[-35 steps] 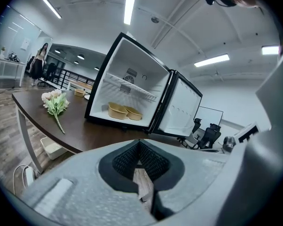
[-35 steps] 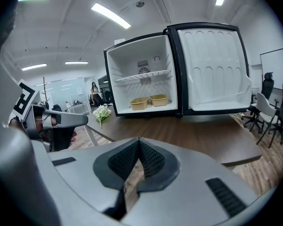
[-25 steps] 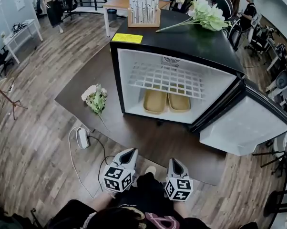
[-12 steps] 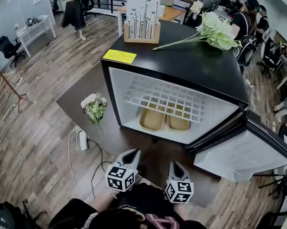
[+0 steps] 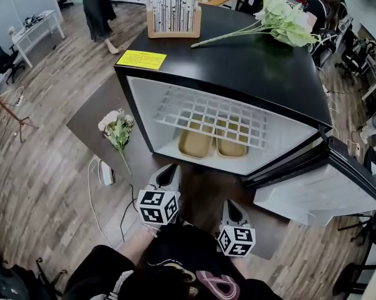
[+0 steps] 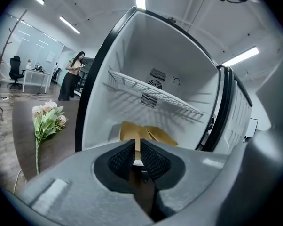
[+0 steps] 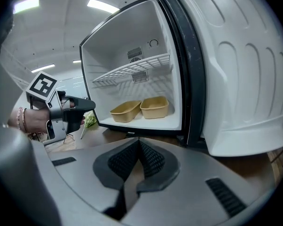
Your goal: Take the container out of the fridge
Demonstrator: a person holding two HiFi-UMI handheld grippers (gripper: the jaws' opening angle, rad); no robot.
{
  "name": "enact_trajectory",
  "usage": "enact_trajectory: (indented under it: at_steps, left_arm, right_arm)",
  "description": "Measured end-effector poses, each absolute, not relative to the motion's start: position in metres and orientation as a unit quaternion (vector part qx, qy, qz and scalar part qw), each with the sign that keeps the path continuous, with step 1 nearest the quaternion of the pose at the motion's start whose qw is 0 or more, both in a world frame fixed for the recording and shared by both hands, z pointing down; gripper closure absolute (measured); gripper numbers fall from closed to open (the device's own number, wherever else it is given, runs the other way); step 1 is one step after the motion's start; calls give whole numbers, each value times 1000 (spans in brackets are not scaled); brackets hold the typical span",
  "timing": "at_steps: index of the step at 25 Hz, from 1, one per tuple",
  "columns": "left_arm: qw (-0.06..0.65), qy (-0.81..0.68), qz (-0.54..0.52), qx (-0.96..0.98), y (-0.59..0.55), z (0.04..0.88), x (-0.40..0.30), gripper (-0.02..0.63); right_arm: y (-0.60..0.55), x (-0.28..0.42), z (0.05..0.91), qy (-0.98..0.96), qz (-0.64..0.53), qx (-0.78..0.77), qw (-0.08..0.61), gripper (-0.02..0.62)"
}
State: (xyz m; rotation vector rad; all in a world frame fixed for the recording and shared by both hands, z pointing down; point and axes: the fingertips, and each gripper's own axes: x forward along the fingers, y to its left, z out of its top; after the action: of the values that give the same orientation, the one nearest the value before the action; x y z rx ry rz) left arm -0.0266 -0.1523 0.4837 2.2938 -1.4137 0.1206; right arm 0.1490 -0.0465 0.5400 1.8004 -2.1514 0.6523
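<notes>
A black mini fridge (image 5: 250,61) stands with its door (image 5: 325,186) swung open to the right. On its floor, under the wire shelf (image 5: 213,111), two tan containers lie side by side: the left one (image 5: 196,144) (image 7: 125,111) and the right one (image 5: 232,144) (image 7: 155,106). My left gripper (image 5: 170,170) (image 6: 137,147) is in front of the opening, aimed at the left container (image 6: 132,130). Its jaws are opening to a narrow slit with nothing between them. My right gripper (image 5: 230,205) (image 7: 138,145) hangs further back, shut and empty.
A bunch of flowers (image 5: 116,130) lies on the dark mat (image 5: 94,117) left of the fridge, near a white plug with cable (image 5: 105,174). On the fridge top are flowers (image 5: 282,17), a card holder (image 5: 172,8) and a yellow note (image 5: 141,59). A person (image 5: 97,5) walks behind.
The view has come closer to the fridge. My left gripper has moved forward toward the opening; the right one trails behind it.
</notes>
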Motion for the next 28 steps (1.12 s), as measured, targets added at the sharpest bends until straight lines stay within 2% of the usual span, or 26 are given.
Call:
enact_trajectory:
  at_steps: [3,5,15,19,28]
  left_arm:
    - [231,-508,51,828,-164,487,-24,506]
    - [235,-508,61,827,-173,490,-24,478]
    - [229,-513,119,819,-237,504,-23,472]
    - [253,-503,142,814,-253,518,-20,447]
    - [265,-498,176,807,-271,535,-20,445]
  right_arm:
    - [-49,149,537,-734,226,626,133,586]
    - [-54,146,535,-733,226,628,133,586]
    - [-73,128,527,-736,205,629,142,586]
    - [-77,136,525,-727,202,642,138,586]
    - [-79,146,525,-709,203,662,131,586]
